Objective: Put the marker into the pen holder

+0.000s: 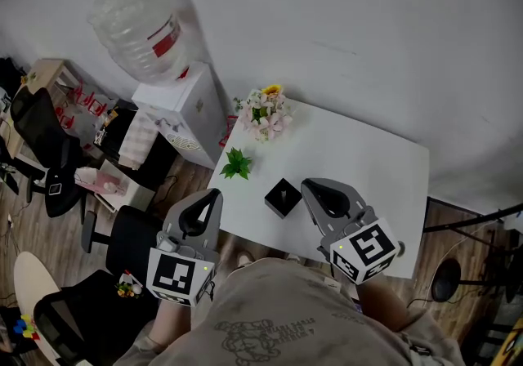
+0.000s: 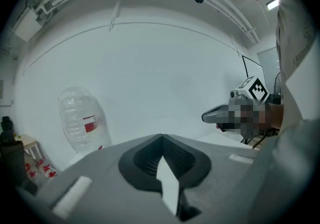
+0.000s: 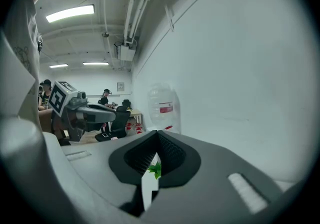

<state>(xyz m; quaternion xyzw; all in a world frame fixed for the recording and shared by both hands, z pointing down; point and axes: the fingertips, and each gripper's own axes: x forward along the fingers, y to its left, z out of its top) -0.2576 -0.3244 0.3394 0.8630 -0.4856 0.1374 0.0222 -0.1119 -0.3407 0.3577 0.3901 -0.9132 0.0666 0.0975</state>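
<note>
Person is wearing a grey-beige T-shirt (image 1: pixel 278 315) with a dark outline print (image 1: pixel 265 332). Left gripper (image 1: pixel 216 193) and right gripper (image 1: pixel 309 185) are showing grey moulded shells and black ribbed pads (image 2: pixel 145 158); each is carrying a white cube with black square markers: left cube (image 1: pixel 180 274), right cube (image 1: pixel 368 248)

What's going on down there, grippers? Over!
Left gripper shut, empty. Right gripper shut, empty. Pen holder on white table, no marker in view. Small green plant beside it, not blocking.

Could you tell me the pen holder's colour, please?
The pen holder is black, clearest in the head view.
</note>
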